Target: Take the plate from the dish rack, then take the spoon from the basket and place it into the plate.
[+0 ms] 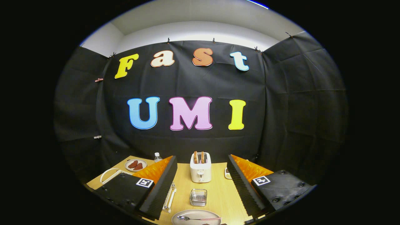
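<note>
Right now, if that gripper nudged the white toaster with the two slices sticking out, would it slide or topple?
The boxy white toaster looks squat, so it would probably slide on the smooth wooden table rather than tip. The toast slices stand loose and might wobble. The hand-held gripper is open, the toaster beyond its fingers.

Spoon (198, 218) flat across grey plate (187, 214), just before wire basket (198, 197).

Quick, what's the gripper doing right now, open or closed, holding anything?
Gripper: open, fingers spread wide and holding nothing; the basket sits between them, and the spoon lies on the plate.
</note>
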Motion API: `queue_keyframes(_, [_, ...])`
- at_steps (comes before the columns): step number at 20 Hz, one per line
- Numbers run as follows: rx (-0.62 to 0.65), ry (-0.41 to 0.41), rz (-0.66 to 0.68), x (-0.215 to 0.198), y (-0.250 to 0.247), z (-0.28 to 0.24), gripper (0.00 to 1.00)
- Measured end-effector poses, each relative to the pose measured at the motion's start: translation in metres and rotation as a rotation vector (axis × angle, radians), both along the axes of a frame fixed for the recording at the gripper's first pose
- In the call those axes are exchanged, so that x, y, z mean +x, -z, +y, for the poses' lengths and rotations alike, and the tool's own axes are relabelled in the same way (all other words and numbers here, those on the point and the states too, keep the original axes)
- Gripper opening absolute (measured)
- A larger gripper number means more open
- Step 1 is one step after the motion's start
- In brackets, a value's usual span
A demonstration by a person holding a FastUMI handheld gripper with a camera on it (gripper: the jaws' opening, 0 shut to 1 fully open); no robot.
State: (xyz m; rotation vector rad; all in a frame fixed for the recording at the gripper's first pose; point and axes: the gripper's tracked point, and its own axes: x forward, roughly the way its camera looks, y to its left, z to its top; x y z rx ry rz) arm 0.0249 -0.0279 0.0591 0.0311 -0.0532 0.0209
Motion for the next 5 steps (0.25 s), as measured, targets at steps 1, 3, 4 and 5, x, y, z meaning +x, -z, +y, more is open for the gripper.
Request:
queue_keyframes(1, [0.008,0.005,-0.003,-0.0018,-0.0014,0.0008,0.99])
queue_keyframes(3, [0.020,0.007,0.001,-0.0040,-0.0024,0.0038,0.99])
queue_keyframes(4, [0.019,0.009,-0.002,-0.0034,-0.0041,0.0039,0.99])
queue_keyframes(5, [0.016,0.013,-0.009,-0.0045,-0.0073,0.0030,0.99])
